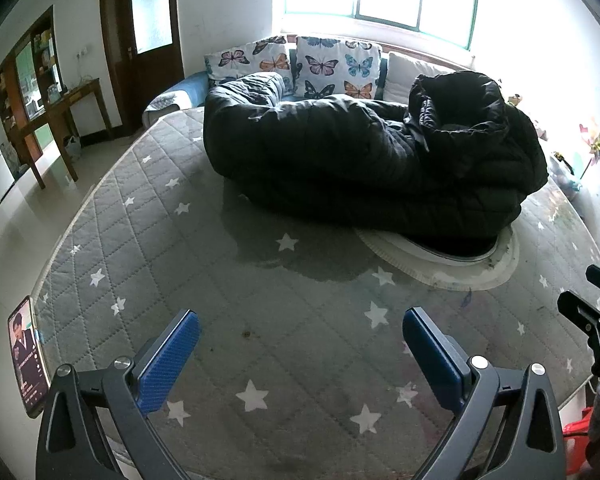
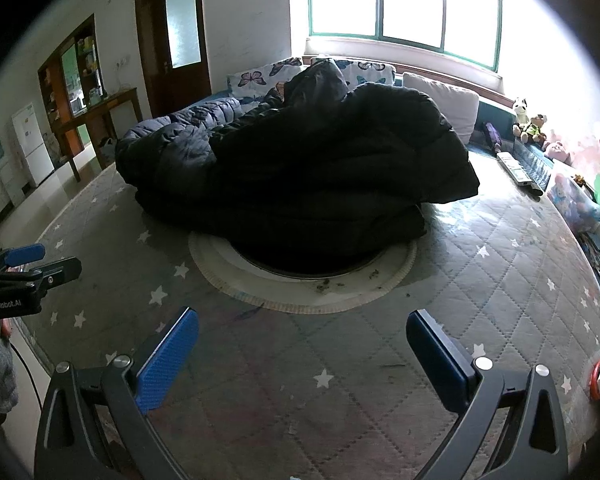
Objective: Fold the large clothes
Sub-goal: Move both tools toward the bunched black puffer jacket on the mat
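Observation:
A big black puffy coat point(image 1: 372, 160) lies bunched in a heap on the far half of a grey quilted mattress with white stars point(image 1: 260, 320). In the right wrist view the same coat point(image 2: 300, 168) rests partly over a round white mat point(image 2: 304, 280). My left gripper point(image 1: 300, 328) hovers open above the near mattress, well short of the coat, with nothing between its blue pads. My right gripper point(image 2: 302, 332) is likewise open and empty near the front edge. Each gripper shows at the other view's side edge.
Butterfly-print pillows point(image 1: 300, 64) and a white pillow point(image 2: 440, 104) line the headboard under a bright window. A phone point(image 1: 26, 360) lies at the mattress's left edge. Stuffed toys point(image 2: 530, 124) sit along the right wall. A wooden desk point(image 1: 72, 116) and dark door point(image 1: 144, 40) stand left.

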Tool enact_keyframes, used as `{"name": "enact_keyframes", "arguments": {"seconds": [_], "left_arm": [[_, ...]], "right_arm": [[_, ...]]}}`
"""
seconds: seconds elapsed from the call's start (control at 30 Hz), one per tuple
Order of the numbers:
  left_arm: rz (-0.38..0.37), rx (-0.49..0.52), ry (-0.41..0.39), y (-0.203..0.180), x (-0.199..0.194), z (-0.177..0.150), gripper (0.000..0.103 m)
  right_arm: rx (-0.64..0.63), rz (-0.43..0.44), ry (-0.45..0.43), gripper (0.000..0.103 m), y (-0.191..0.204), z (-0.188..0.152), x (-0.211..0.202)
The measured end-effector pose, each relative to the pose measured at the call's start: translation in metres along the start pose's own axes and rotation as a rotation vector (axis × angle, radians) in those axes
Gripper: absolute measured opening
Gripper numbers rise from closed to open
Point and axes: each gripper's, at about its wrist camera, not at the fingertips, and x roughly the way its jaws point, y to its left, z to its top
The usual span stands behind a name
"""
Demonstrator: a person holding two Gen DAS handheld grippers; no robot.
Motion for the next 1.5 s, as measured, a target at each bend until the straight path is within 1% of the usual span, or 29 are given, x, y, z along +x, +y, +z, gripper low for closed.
{"name": "enact_keyframes", "arguments": {"seconds": [0.5, 1.0, 1.5], "left_arm": [[0.008, -0.006, 0.029, 0.0, 0.01, 0.003, 0.103], [0.014, -0.003, 0.028, 0.001, 0.013, 0.004, 0.103], [0.024, 0.019, 0.029, -0.001, 0.014, 0.015, 0.103]], "right_arm": [[-0.003, 0.002, 0.006, 0.103, 0.002, 0.001, 0.004], [-0.002, 0.003, 0.012, 0.103, 0.001, 0.001, 0.007], [-0.018, 0.004, 0.011, 0.103, 0.003, 0.006, 0.012]]}}
